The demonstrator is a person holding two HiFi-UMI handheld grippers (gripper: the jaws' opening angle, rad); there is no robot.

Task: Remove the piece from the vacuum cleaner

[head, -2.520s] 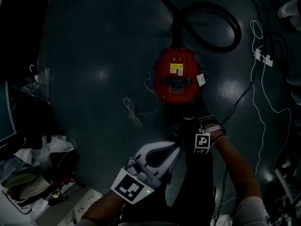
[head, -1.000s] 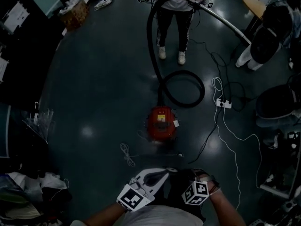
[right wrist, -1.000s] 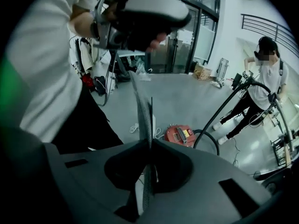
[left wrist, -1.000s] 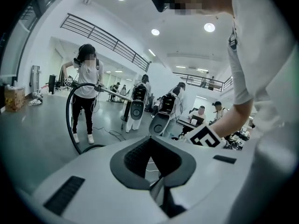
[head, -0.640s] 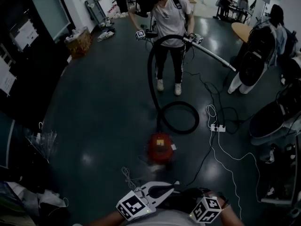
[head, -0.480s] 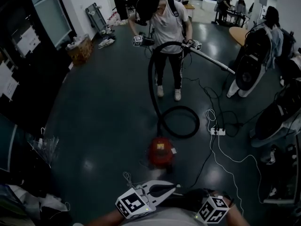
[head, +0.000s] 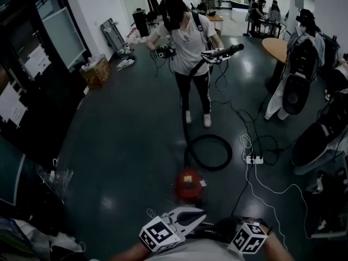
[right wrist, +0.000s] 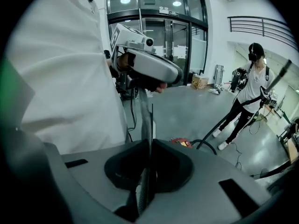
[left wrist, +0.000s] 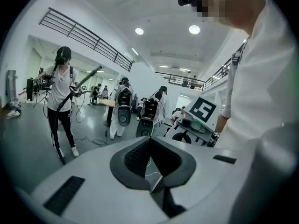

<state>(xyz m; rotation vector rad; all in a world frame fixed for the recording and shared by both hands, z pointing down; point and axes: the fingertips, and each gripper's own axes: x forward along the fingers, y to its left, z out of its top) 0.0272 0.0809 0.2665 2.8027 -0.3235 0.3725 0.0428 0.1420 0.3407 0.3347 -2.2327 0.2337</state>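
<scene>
The red vacuum cleaner [head: 188,185] stands on the dark floor just ahead of me, and its black hose [head: 209,151] loops behind it. Another person [head: 187,42] holds the hose's wand [head: 224,51] about level at chest height. Both my grippers hang low against my body, short of the vacuum. My left gripper [head: 182,221] is open, with floor showing between its ribbed pads [left wrist: 135,157]. The right gripper [head: 246,237] is shut, its fingers [right wrist: 146,125] pressed into one thin strip with nothing seen between them. The right gripper view also shows the vacuum [right wrist: 181,143].
A white power strip [head: 254,160] and trailing cables lie on the floor right of the hose. People with bulky gear [head: 296,86] stand at the right by a round table [head: 274,48]. Dark cabinets [head: 32,75] and a basket [head: 95,72] line the left side.
The head view has swung up from the floor to the room, so the vacuum looks smaller and farther. The other person lifted the wand from sloping down to level. My grippers stayed low.
</scene>
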